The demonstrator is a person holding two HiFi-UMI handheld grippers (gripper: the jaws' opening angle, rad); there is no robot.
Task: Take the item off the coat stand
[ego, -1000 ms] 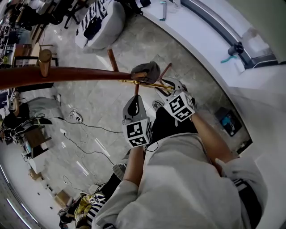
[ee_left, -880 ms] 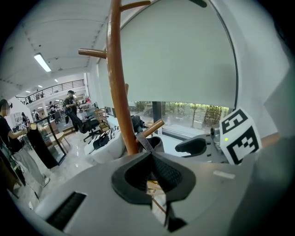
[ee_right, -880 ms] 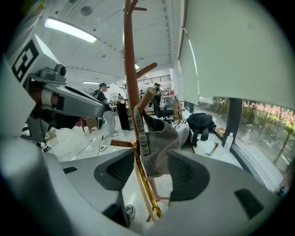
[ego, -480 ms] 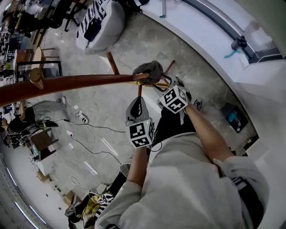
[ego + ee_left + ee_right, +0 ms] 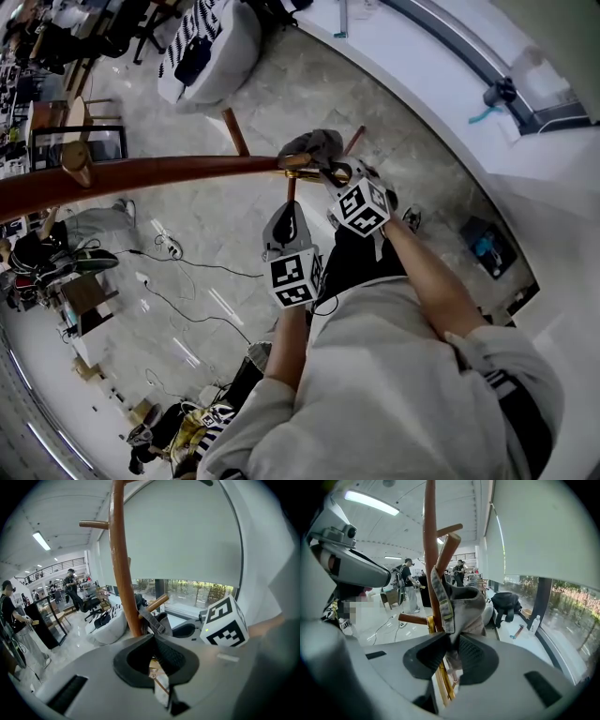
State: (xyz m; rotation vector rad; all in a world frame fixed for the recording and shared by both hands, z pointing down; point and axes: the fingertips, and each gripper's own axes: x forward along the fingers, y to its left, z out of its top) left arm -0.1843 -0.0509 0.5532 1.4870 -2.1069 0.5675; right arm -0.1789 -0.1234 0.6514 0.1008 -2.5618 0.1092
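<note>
Right gripper view: the stand (image 5: 430, 550) is seen upright just ahead of the fingers, with a peg (image 5: 447, 550) slanting up from its pole. The grey bag (image 5: 466, 609) is hung by its strap (image 5: 440, 599) on that peg, against the pole. A brass ring (image 5: 443, 681) on the pole is seen below the fingers, and a lower peg (image 5: 412, 618) projects to the left. A black backpack (image 5: 505, 603) is seen beyond, well apart. The right gripper (image 5: 452, 651) has just been closing. Its fingers are nearly together, and the bag's lower cloth is pinched between them.

In the left gripper view, the fingers of the left gripper (image 5: 152, 641) are pressed together with nothing between them. The pole and the bag are seen just beyond them.

In the head view, both grippers are seen side by side near the bag, above a floor (image 5: 187, 216) strewn with cables (image 5: 187, 267).
</note>
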